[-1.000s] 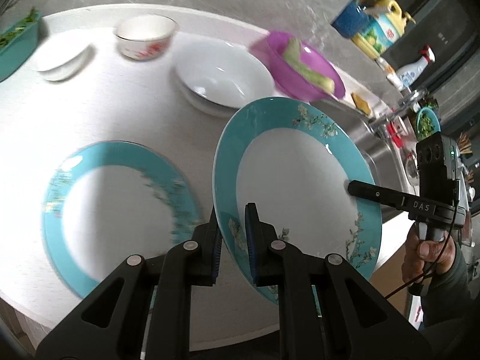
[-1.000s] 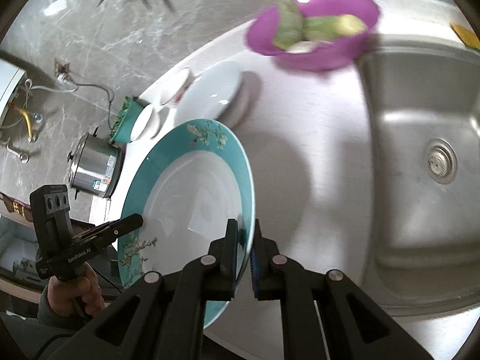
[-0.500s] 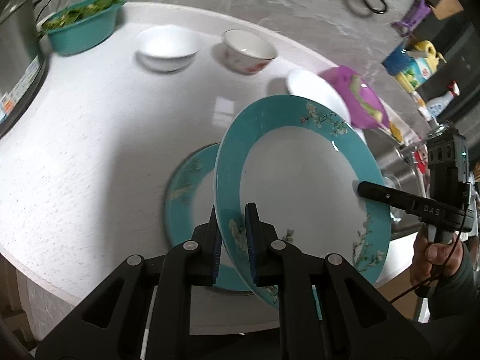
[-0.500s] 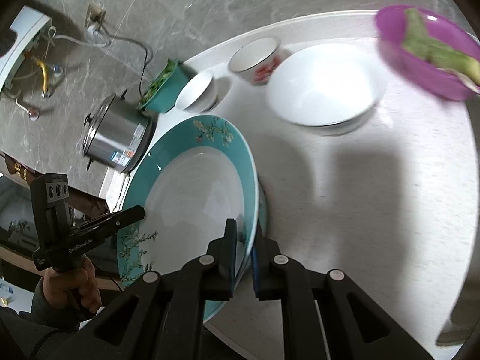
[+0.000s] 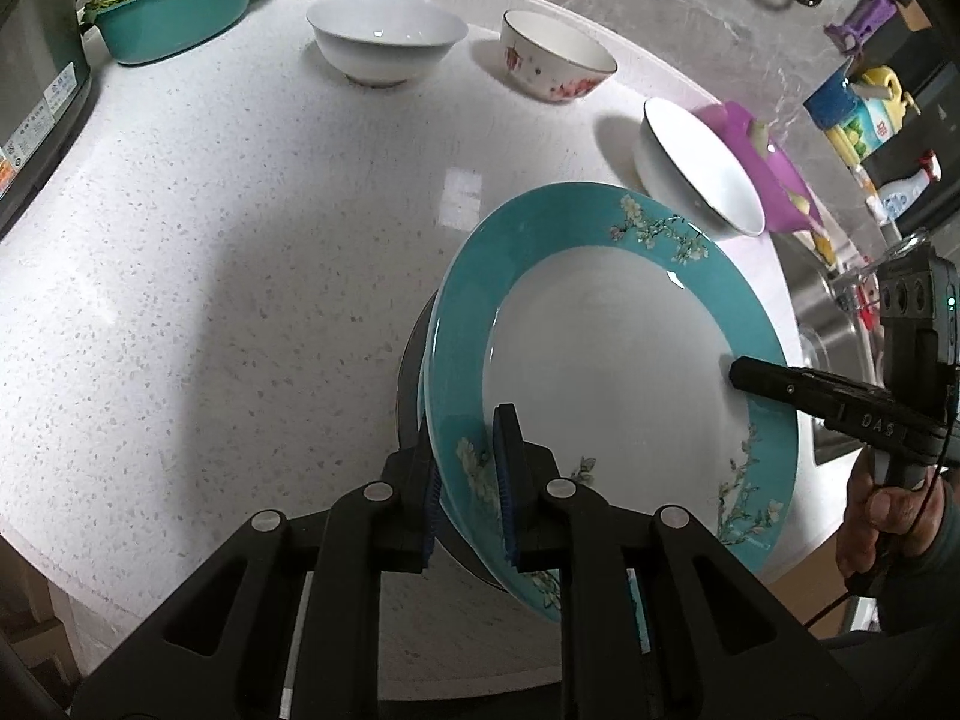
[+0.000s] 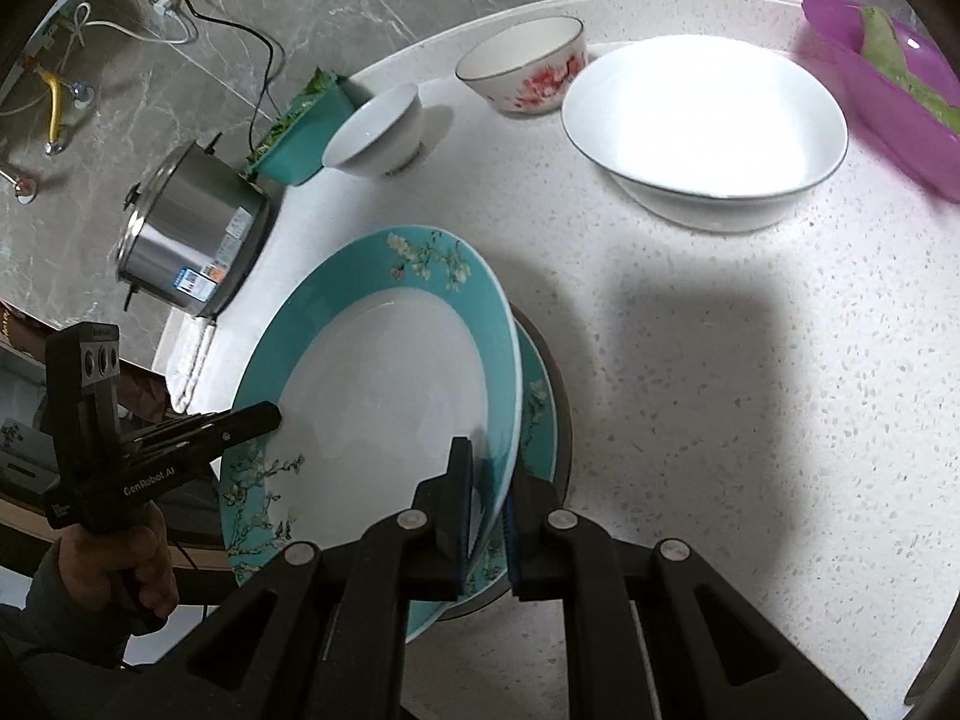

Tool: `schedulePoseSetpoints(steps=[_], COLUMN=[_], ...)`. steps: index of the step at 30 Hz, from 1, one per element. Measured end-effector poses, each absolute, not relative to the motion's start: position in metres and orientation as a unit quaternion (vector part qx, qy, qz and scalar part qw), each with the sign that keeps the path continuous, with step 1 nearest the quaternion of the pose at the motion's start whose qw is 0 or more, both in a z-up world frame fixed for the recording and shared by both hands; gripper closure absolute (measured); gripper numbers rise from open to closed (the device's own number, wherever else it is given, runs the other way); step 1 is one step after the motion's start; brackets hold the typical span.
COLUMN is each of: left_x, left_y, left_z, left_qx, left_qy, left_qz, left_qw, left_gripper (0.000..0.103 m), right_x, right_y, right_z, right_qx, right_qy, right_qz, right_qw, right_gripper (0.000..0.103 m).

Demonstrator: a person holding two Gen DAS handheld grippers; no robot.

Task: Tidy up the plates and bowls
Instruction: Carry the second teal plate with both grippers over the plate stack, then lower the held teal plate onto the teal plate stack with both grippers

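Note:
A teal-rimmed plate (image 5: 600, 360) (image 6: 390, 390) with white blossom print hangs tilted just above a second matching plate (image 6: 537, 414) that lies flat on the white counter (image 5: 210, 240). My left gripper (image 5: 468, 486) pinches its near rim; its jaws are opening, with the rim still between the pads. My right gripper (image 6: 486, 498) is shut on the opposite rim. Each gripper shows in the other's view, the right gripper (image 5: 738, 372) and the left gripper (image 6: 273, 417), each with a hand on its handle. At the back stand a small white bowl (image 5: 384, 36), a floral bowl (image 5: 555, 60) and a wide white bowl (image 5: 702, 171).
A purple bowl (image 6: 882, 90) with vegetables sits beyond the wide white bowl (image 6: 708, 114). A teal tub of greens (image 5: 174, 12) and a steel rice cooker (image 6: 192, 240) stand at the counter's left end. A sink (image 5: 840, 324) lies to the right.
Both grippers carried the tilted plate leftward across the counter and down, until it hangs over the flat teal plate, which is now almost hidden beneath it.

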State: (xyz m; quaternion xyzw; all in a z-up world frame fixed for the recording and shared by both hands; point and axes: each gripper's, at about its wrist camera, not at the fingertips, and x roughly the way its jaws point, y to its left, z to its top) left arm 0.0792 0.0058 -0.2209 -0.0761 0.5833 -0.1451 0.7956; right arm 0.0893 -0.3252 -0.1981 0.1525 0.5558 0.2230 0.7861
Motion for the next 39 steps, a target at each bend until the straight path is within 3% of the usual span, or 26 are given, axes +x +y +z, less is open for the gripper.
schedulePoseSetpoints(steps=[18,30,39], left_x=[0.087,0.09,0.096], left_y=[-0.019,-0.027,-0.038], left_z=[-0.241,-0.242,-0.245], left_qx=[-0.061,-0.038,0.001], left_qy=[0.588,0.584,0.582], left_qz=[-0.143,-0.143,-0.147], left_qw=[0.794,0.798,0.8], left_gripper=[0.087,0.087,0.082], right_x=[0.079,0.066,0.063], right_y=[-0.32,-0.303,-0.304], right_z=[-0.211,-0.213,-0.213], right_qx=[0.097,0.017,0.018], right_qy=[0.548,0.536,0.531], right_qz=[0.208,0.182,0.172], right_qw=[0.805,0.825,0.829], right_gripper=[0.088,0.08,0.078])
